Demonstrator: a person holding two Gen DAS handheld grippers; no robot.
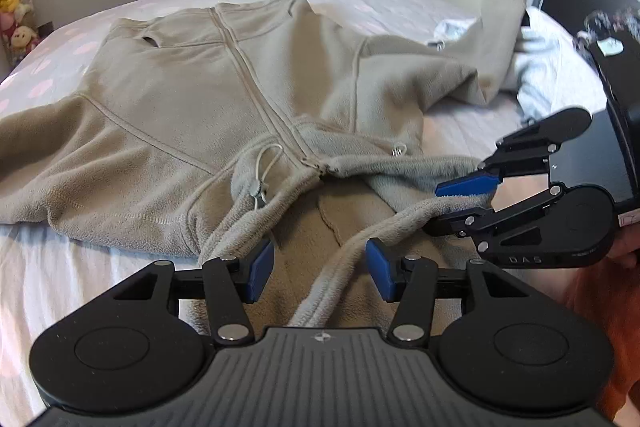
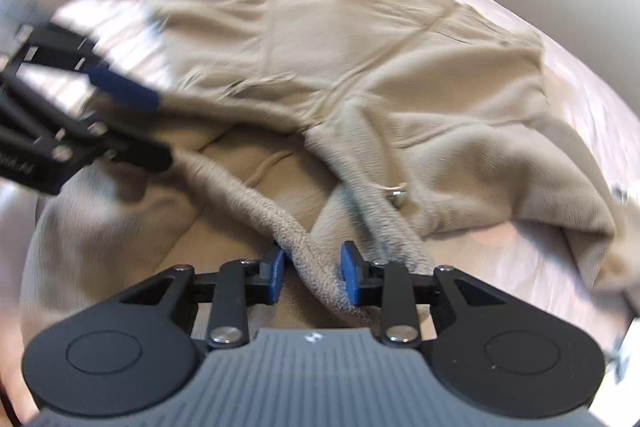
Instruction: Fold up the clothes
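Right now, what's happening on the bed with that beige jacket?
A person is working a handheld gripper in each hand over a beige fleece jacket spread on the bed. The right gripper has the jacket's bottom hem between its fingers. The left gripper straddles the same hem with visible gaps. No fold is made yet.

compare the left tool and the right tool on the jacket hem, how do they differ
The left tool's jaws stand wide, the hem loose between them; the right tool's jaws are narrower and the hem nearly fills them, though a firm pinch is unclear. Seen from the left tool, the right tool lies rolled sideways, one pad above the other. Both have blue pads and straddle the beige jacket's hem.
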